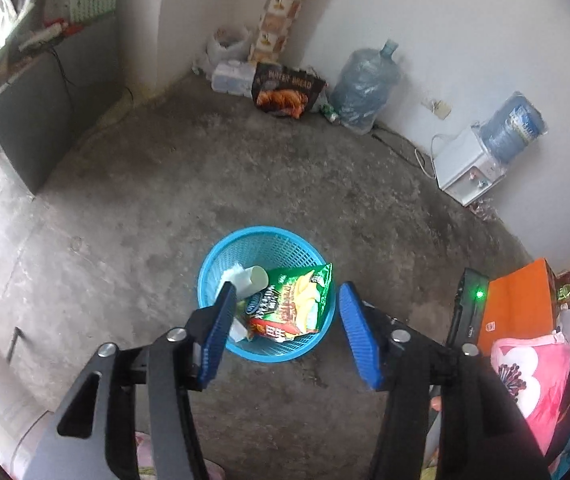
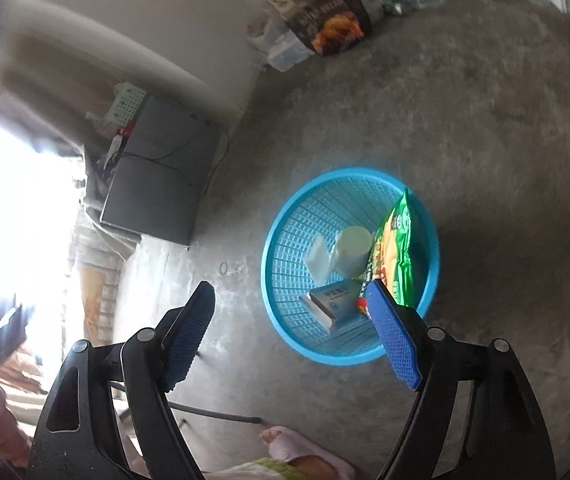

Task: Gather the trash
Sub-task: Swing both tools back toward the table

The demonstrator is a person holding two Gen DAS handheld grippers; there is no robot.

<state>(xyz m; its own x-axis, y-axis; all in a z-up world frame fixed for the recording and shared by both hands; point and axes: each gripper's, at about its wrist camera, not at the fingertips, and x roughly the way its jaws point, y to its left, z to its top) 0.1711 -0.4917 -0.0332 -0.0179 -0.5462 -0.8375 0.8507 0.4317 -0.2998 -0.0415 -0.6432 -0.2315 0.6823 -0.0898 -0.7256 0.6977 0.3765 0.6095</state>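
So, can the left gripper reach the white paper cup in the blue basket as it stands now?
Probably yes. The left gripper is open and empty above the blue basket, which has no lid. The white paper cup lies on top of the trash beside the green chip bag, with nothing covering it.

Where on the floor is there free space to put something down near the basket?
Bare concrete lies between the basket and the far wall's bread bag and water jug, and left toward the grey cabinet. Crowded: the basket itself, the far corner, and the orange box side.
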